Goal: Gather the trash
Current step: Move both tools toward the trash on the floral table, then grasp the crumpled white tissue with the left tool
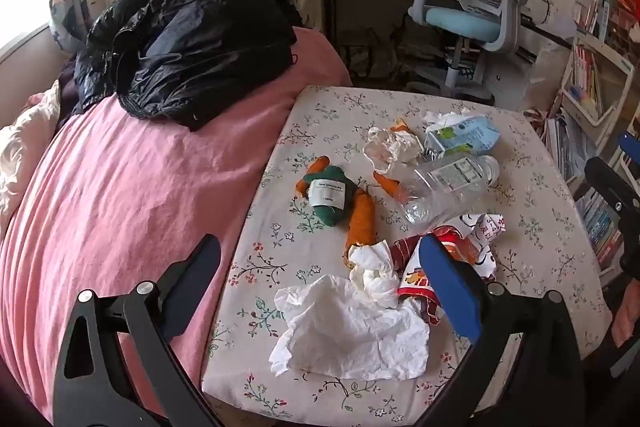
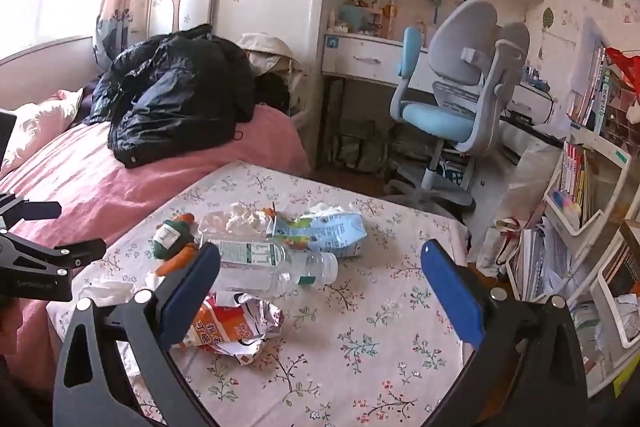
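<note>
A white tissue [image 1: 348, 327] lay on the floral table [image 1: 540, 227] nearest the wide-open, empty left gripper [image 1: 320, 279]. Beyond it crowded a crumpled wrapper [image 1: 476, 243], carrots [image 1: 360, 219] and a clear bottle [image 1: 448, 187]. The right gripper [image 2: 320, 279] hung equally wide, holding nothing.

bottle [image 1: 452, 187] on table [image 1: 540, 267], bed [image 1: 120, 207] left

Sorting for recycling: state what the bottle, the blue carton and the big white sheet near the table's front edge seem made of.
Bottle: clear plastic, glossy; the tablecloth shows through it, and it bears a printed label.
Blue carton: probably coated paperboard, printed, with a slight sheen, creased and crushed flat.
White sheet: tissue or paper towel, matte, softly crumpled.
</note>
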{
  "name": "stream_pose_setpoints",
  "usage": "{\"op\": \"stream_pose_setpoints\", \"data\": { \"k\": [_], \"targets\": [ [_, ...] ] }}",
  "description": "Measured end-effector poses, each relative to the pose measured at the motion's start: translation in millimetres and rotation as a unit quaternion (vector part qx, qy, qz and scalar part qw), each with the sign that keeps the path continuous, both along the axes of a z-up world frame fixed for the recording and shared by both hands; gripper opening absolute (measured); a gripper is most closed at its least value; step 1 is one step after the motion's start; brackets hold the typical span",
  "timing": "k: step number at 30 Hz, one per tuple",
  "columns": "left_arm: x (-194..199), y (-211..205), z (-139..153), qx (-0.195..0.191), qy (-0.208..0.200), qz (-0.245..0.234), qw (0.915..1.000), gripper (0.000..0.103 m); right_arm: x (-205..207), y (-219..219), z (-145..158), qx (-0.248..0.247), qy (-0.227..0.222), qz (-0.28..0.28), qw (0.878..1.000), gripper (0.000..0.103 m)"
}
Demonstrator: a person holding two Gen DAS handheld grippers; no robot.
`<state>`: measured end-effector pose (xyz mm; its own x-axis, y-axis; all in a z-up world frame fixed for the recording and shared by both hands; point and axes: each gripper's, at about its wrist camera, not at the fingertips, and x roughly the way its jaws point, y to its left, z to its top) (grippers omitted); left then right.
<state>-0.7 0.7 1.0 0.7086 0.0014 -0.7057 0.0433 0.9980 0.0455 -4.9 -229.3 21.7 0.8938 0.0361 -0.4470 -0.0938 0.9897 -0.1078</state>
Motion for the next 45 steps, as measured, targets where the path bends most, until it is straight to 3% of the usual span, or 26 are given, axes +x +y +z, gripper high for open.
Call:
{"op": "stream_pose_setpoints", "data": {
  "k": [10, 24, 34, 35, 38, 42, 45],
  "targets": [
    [-2.3, 3.4, 11.9, 0.015, -0.024, 0.013, 0.9995, 0.096, 6.9, 7.3, -7.0, -0.001, 0.007, -0.003, 1.0, 0.097],
    [-0.9, 15.4, 11.5, 0.015, -0.008, 0.021, 0.9996, 0.096, 8.4, 12.3, -8.6, -0.002, 0.019, 0.013, 1.0, 0.097],
    [6.8, 66.5, 1.8, -0.045, 0.006, 0.07, 0.9965, 0.096, 9.3, -0.9, -9.4, -0.006, 0.024, 0.009, 1.0, 0.097],
    [7.9, 68.1, -0.6, -0.062, 0.019, 0.069, 0.9955, 0.096, 10.0, -3.6, -10.4, -0.005, 0.028, 0.01, 1.0, 0.097],
    [9.6, 62.7, -6.7, -0.063, 0.057, 0.06, 0.9946, 0.096, 10.5, -8.1, -12.6, -0.008, 0.033, 0.011, 0.999, 0.097],
    [12.5, 45.0, -18.3, -0.026, 0.087, 0.034, 0.9953, 0.096, 10.7, -14.6, -13.6, -0.011, 0.038, 0.009, 0.999, 0.097],
    [14.6, 20.6, -36.3, -0.002, 0.121, -0.015, 0.9925, 0.096, 11.2, -19.5, -13.6, -0.005, 0.041, 0.008, 0.999, 0.097]
  ]
}}
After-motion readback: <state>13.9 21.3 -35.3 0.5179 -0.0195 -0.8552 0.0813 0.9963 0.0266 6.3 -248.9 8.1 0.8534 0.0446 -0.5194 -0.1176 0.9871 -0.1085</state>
